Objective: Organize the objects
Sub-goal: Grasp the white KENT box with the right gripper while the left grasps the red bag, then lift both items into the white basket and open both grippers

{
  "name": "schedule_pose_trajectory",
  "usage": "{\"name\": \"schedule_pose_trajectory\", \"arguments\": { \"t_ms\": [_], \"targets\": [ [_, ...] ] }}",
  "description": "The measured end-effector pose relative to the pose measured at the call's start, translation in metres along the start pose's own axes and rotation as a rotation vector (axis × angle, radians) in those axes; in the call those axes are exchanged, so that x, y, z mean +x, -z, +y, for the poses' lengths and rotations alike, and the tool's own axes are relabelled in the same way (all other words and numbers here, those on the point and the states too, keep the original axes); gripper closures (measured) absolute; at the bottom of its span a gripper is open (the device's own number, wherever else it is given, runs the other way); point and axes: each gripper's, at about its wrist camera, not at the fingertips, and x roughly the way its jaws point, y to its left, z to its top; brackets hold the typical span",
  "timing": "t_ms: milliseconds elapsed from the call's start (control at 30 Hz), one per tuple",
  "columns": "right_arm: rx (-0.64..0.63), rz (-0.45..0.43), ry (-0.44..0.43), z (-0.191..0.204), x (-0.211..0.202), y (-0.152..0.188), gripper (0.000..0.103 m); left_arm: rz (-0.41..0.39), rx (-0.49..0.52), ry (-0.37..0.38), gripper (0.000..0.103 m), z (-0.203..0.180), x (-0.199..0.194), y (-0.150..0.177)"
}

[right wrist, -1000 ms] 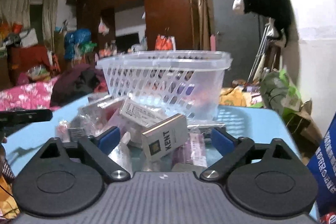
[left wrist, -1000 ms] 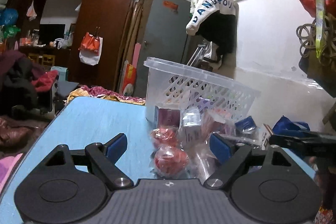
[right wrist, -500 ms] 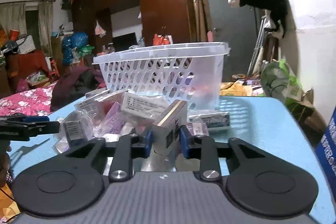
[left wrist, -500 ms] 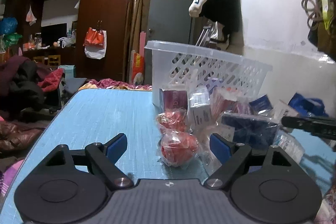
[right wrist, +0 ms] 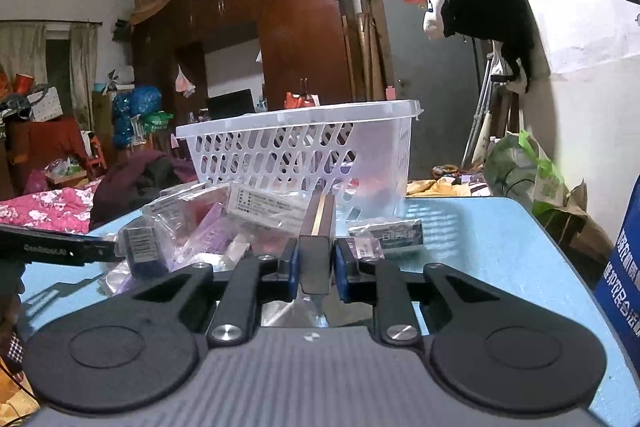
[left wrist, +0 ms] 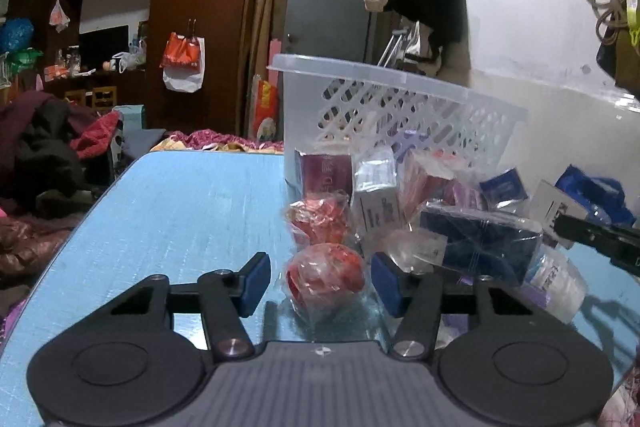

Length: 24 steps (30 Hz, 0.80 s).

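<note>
The right gripper (right wrist: 316, 269) is clamped on a slim cigarette pack (right wrist: 317, 239), held edge-on at lower centre of the right wrist view. The left gripper (left wrist: 320, 285) is about half open and its jaws are closing around a red ball wrapped in clear film (left wrist: 326, 277); the pads do not yet press it. A second wrapped red ball (left wrist: 318, 221) lies just behind.

Beyond both stands a white slotted plastic basket (right wrist: 296, 155); dim red and purple shapes show through its slots. Bagged small boxes (left wrist: 476, 243) are heaped against its near wall, crowding the middle of the blue table (left wrist: 192, 211).

The table's left half in the left wrist view is bare up to its rounded edge. A blue sack (right wrist: 620, 267) stands at the right edge of the right wrist view.
</note>
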Motion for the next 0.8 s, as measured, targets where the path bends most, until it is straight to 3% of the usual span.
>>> {"name": "schedule_pose_trajectory", "arguments": {
  "t_ms": [167,333,800],
  "targets": [
    [0.002,-0.012,0.001,0.001,-0.001,0.001,0.082,-0.016,0.029,0.003,0.052,-0.005,-0.004,0.004],
    [0.007,-0.032,-0.005,-0.001,-0.003,0.001,0.083,-0.098,0.012,0.015,0.052,-0.003,-0.018,0.009],
    [0.035,-0.095,-0.003,-0.008,-0.022,-0.014,0.085,-0.197,-0.031,0.066,0.052,0.005,-0.033,0.014]
  ]
}}
